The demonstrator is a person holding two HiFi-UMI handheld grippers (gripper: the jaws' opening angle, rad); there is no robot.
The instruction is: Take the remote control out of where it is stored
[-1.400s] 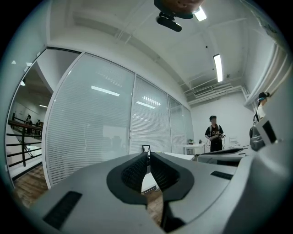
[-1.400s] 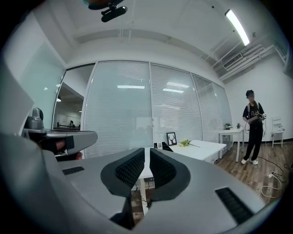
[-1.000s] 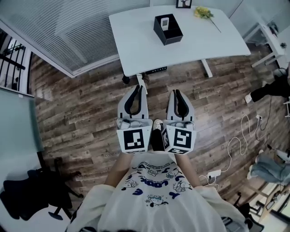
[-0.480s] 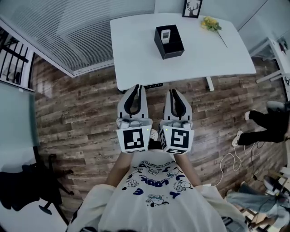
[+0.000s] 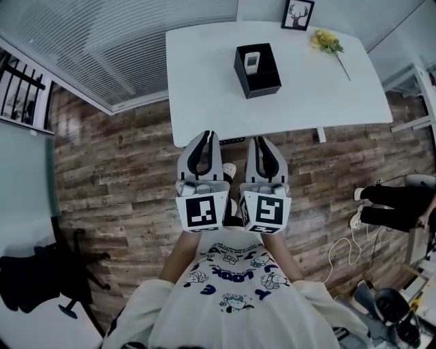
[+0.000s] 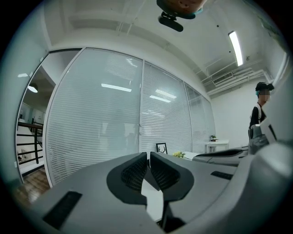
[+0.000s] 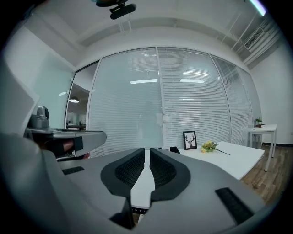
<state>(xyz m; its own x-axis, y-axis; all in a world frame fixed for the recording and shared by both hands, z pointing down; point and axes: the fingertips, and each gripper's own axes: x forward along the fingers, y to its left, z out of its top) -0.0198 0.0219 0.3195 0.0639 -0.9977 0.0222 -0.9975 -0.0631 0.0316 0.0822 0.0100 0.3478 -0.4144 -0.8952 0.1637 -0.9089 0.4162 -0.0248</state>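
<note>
Both grippers hang low in the middle of the head view, just short of the near edge of the white table [image 5: 204,88]. The left gripper [image 5: 206,135] has its jaws closed on nothing, and the right gripper [image 5: 261,140] shows only a sliver of gap, also with nothing in it. The remote control [image 5: 252,63] stands upright in a black box [image 5: 266,82] near the top centre of the frame, well apart from both tools. The likely trouble lies in the box. Unless the jaws are opened before they reach in, they would knock the remote or push the box. A bite that takes in the box wall would probably lift or tip the whole box. The smooth remote could also slip out of a shallow pinch. A framed deer picture [image 5: 298,14] and a yellow flower [image 5: 328,42] lie further toward the upper right, clear of the path. A bystander's legs [image 5: 395,203] and a floor cable [image 5: 340,247] sit at the right edge. Nothing stands between the grippers and the box but bare tabletop.
</note>
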